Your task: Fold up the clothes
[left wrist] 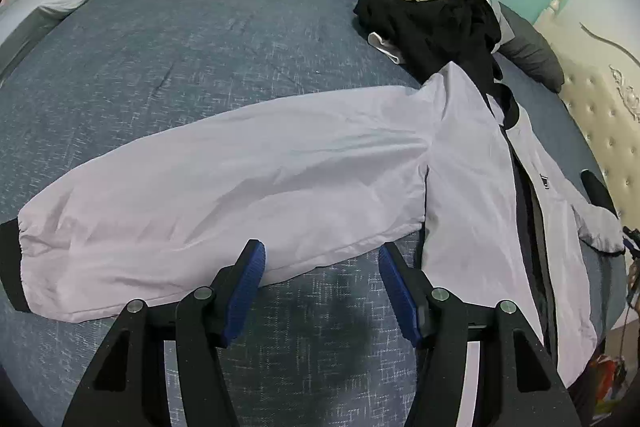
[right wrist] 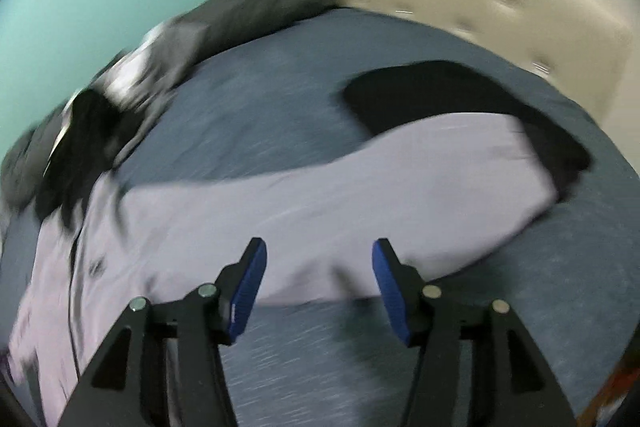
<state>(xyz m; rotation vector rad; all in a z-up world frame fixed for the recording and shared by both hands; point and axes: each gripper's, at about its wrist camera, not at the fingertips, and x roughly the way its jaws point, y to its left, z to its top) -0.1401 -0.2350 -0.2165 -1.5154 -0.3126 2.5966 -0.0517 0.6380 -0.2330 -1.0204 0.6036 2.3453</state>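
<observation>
Item: pale jacket [left wrist: 472, 163], spread face-up on the bed [left wrist: 160, 47], front open, both sleeves out sideways. Left tool [left wrist: 322, 279]: fingers apart, empty, at the sleeve [left wrist: 208, 187] edge. Right tool [right wrist: 319, 277]: apart, empty, over the other sleeve [right wrist: 400, 187]; view blurred. Dark clothes pile [left wrist: 436, 31] beyond the collar. Step, judged: sleeve fold-in; each tool needs a pinch on sleeve cloth.

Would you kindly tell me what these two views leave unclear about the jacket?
- Chest badge: too small to read, left wrist view.
- Jacket detail: smeared by motion blur, right wrist view.
- Hem: cut off by frame edge and gripper body, both views.
- Black pile: the separate garments cannot be told apart.
</observation>
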